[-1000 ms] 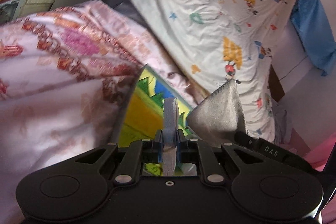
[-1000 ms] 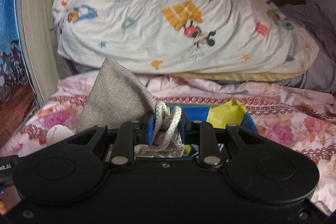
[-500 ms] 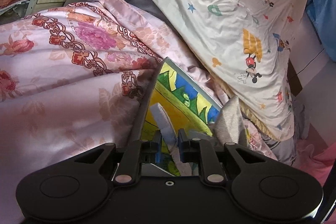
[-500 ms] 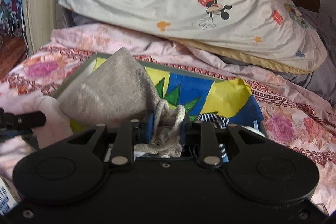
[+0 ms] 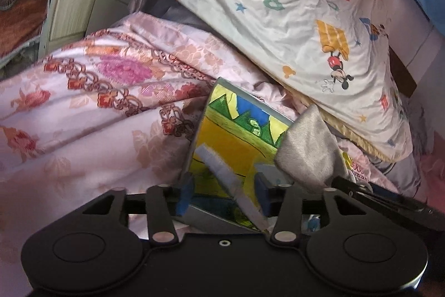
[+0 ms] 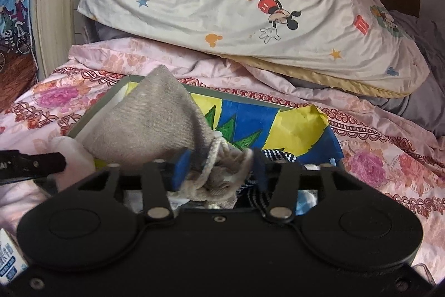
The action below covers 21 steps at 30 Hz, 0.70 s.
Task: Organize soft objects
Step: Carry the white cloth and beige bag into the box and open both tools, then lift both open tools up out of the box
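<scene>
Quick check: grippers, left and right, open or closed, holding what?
Left gripper: open, grey strap loose between its jaws.
Right gripper: open around grey drawstring pouch neck.

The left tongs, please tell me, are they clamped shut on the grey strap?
No, the left tongs stand open, and the grey strap lies loose between the blue pads, over the colourful box.

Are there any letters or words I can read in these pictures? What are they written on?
"D": a green letter printed on the white cartoon-print pillow.
"A": another green letter on the same pillow, lying sideways in the right wrist view.
Blue print on the white carton at the bottom left corner: too blurred to read.
There are no other words I can read.
</scene>
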Each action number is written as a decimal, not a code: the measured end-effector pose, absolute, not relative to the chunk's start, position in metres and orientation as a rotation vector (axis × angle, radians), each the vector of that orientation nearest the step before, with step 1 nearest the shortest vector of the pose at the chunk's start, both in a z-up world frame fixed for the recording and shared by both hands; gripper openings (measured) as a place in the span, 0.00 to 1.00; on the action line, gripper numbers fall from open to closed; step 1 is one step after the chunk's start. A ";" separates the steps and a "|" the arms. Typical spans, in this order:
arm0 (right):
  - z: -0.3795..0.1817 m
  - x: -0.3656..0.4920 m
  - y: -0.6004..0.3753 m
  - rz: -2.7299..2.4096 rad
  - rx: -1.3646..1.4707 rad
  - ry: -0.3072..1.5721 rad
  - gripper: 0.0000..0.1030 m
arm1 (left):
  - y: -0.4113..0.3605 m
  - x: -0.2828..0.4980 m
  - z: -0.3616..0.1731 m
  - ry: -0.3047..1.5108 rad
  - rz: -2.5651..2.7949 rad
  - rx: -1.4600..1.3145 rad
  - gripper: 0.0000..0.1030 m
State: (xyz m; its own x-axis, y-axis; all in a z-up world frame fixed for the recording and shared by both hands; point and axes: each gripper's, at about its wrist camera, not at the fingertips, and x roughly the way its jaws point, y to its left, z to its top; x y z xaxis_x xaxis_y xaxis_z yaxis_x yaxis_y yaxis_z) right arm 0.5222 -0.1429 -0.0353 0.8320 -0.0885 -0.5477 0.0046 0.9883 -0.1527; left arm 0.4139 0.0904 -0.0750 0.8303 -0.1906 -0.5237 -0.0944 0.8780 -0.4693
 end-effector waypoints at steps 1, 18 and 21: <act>-0.033 0.520 -0.142 -0.049 -0.154 0.583 0.48 | 0.088 0.412 -0.072 0.591 -0.050 -0.488 0.53; 0.025 0.459 -0.169 -0.056 -0.042 0.466 0.88 | 0.049 0.366 -0.010 0.433 -0.050 -0.342 0.81; 0.038 0.443 -0.179 -0.084 -0.033 0.452 0.92 | 0.036 0.357 0.005 0.410 -0.052 -0.314 0.83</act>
